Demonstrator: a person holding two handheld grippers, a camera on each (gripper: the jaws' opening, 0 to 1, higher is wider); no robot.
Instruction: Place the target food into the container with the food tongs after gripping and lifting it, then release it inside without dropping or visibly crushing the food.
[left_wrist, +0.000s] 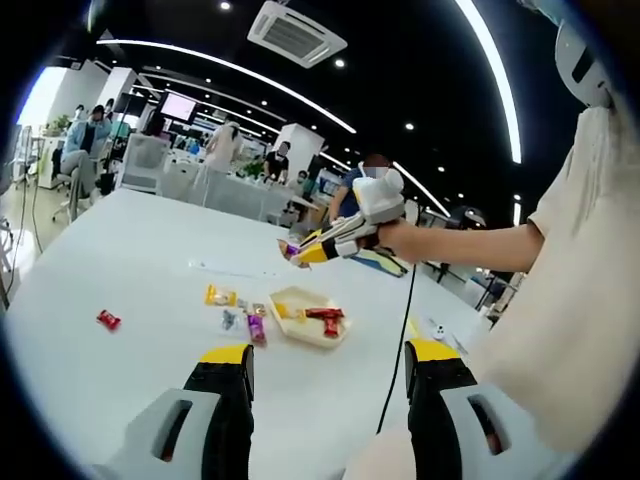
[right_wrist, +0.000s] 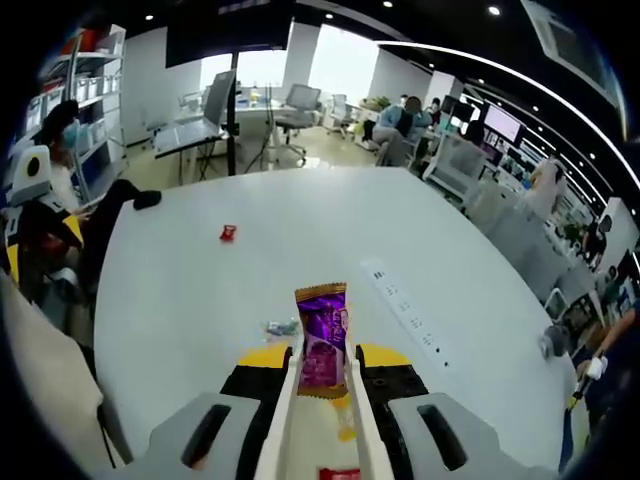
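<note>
In the right gripper view my right gripper (right_wrist: 325, 358) is shut on white food tongs (right_wrist: 283, 410), and the tongs pinch a purple snack packet (right_wrist: 322, 342) held above the table. Beneath the tongs a yellow piece (right_wrist: 343, 432) and a red packet (right_wrist: 338, 473) show. The left gripper view shows the right gripper (left_wrist: 345, 235) in a person's hand, with the purple packet (left_wrist: 292, 250) hanging above and left of the beige container (left_wrist: 300, 335). A red packet (left_wrist: 325, 318) lies in that container. My left gripper (left_wrist: 328, 352) stands open near the table's front edge, with nothing between its fingers.
Loose snacks lie left of the container: a yellow one (left_wrist: 220, 296), a purple one (left_wrist: 256, 328), a silver one (left_wrist: 230, 320) and a red one (left_wrist: 108, 320) farther left. A white power strip (right_wrist: 405, 305) lies on the white table (right_wrist: 200, 300). A black cable (left_wrist: 400, 350) runs near the container.
</note>
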